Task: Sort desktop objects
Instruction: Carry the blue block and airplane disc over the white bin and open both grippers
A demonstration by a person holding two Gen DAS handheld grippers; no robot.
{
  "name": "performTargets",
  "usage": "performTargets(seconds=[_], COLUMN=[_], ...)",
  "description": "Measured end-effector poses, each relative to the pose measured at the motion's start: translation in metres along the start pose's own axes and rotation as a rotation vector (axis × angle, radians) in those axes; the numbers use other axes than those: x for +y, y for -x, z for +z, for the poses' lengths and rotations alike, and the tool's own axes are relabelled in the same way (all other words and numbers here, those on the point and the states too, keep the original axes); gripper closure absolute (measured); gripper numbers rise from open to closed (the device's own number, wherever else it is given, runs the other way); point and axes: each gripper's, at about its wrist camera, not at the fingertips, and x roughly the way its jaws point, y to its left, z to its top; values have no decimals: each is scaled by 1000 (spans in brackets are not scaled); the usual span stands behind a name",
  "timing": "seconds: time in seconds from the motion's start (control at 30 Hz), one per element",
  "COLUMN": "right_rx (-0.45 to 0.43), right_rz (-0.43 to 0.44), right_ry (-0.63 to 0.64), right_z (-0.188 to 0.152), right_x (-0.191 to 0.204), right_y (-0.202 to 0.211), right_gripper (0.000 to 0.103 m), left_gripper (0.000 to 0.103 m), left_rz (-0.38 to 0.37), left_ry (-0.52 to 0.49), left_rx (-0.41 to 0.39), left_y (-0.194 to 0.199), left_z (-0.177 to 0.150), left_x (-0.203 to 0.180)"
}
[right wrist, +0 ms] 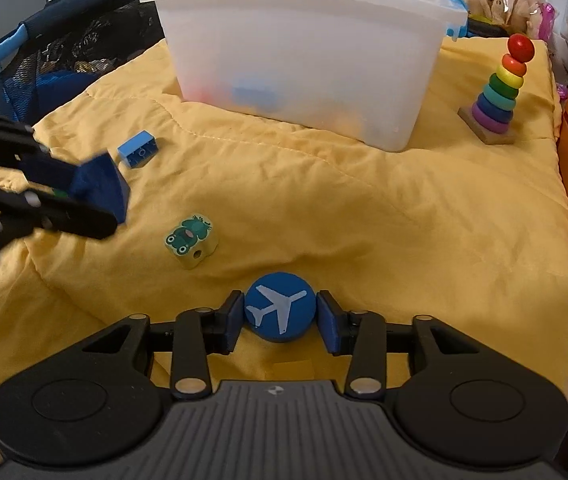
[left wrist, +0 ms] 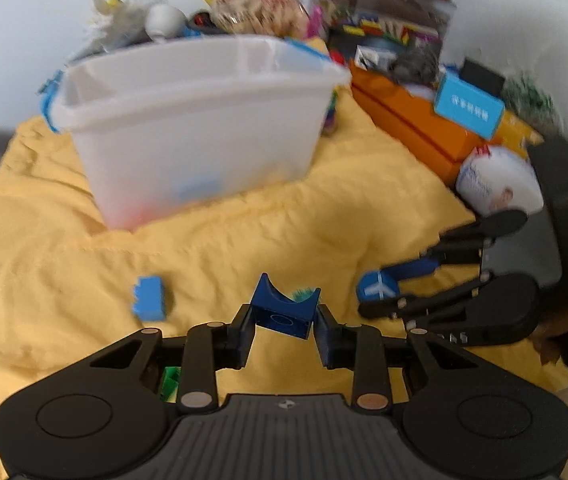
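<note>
The left gripper point(left wrist: 284, 326) was held low over the yellow quilt point(left wrist: 244, 240), its two fingers closed narrowly on a dark blue arch-shaped block point(left wrist: 284, 312), which sat raised between the pads with its curved notch facing upward. The right gripper point(right wrist: 280, 320) was likewise held low and level, its fingers pressed against either side of a round blue disc printed with a white airplane point(right wrist: 280, 307); in the left wrist view this gripper entered from the right edge, well apart from the left one, with the disc at its tip. A light blue building brick point(right wrist: 138, 149) lay loose on the quilt beside the left gripper, and a pale wooden block painted with a green frog point(right wrist: 191, 240) lay between the two grippers, touching neither. Directly ahead of both stood a translucent white plastic bin point(right wrist: 303, 60) with blue latches, its wall showing blurred blue, red and orange shapes inside; what they were could not be told. A rainbow ring-stacking toy point(right wrist: 497, 92) stood upright on its wooden base to the right of the bin, near the quilt's far corner. Behind and to the right, the left wrist view showed an orange box point(left wrist: 411, 120), a light blue card box point(left wrist: 469, 106) leaning on it, and a white wrapped package point(left wrist: 499, 184). A dark mesh playpen wall point(right wrist: 64, 44) bordered the quilt's left side.
</note>
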Motion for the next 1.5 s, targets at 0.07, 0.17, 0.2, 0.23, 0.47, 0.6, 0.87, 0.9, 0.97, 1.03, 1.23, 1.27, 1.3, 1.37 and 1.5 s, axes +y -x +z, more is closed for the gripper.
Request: performTargets(seconds=[0.07, 0.17, 0.2, 0.23, 0.47, 0.6, 0.87, 0.9, 0.97, 1.03, 1.23, 1.27, 1.3, 1.37, 1.5], right_rx=[1, -22, -33, -45, -171, -262, -424, -434, -446, -441, -424, -414, -401, -378, -354], right_rz=[6, -6, -10, -15, -60, -82, -89, -91, -104, -117, -89, -92, -101, -105, -112], right_ry=[4, 16, 20, 23, 30, 42, -22, -25, -27, -46, -90, -83, -79, -88, -98], right_z=[2, 7, 10, 13, 49, 80, 152, 157, 170, 182, 191, 190, 189, 187, 183], right_x=[1, 2, 3, 3, -4, -8, -25, -26, -27, -31, -37, -36, -35, -37, -39], right_y=[1, 7, 11, 13, 44, 61, 76, 75, 70, 64, 43, 39, 36, 28, 20], right_gripper=[61, 61, 61, 61, 61, 61, 61, 61, 61, 61, 61, 61, 61, 61, 60], left_gripper=[67, 67, 67, 67, 67, 67, 67, 67, 67, 67, 67, 67, 67, 67, 67], left_rz=[3, 15, 20, 24, 63, 98, 157, 170, 203, 225, 236, 237, 241, 239, 230], left_ry=[22, 37, 40, 40, 11, -22, -32, -37, -45, -41, -22, -31, -39, -48, -56], left_rx=[-26, -65, -79, -89, -185, -261, -376, -373, -367, -353, -288, -277, -271, -261, -229], left_y=[7, 17, 21, 23, 45, 56, 49, 45, 35, 22, -13, -18, -21, -27, -38], left_z=[5, 13, 16, 19, 54, 87, 161, 167, 177, 185, 185, 183, 180, 175, 171], left_x=[4, 10, 12, 13, 27, 37, 49, 50, 50, 50, 61, 61, 62, 66, 70])
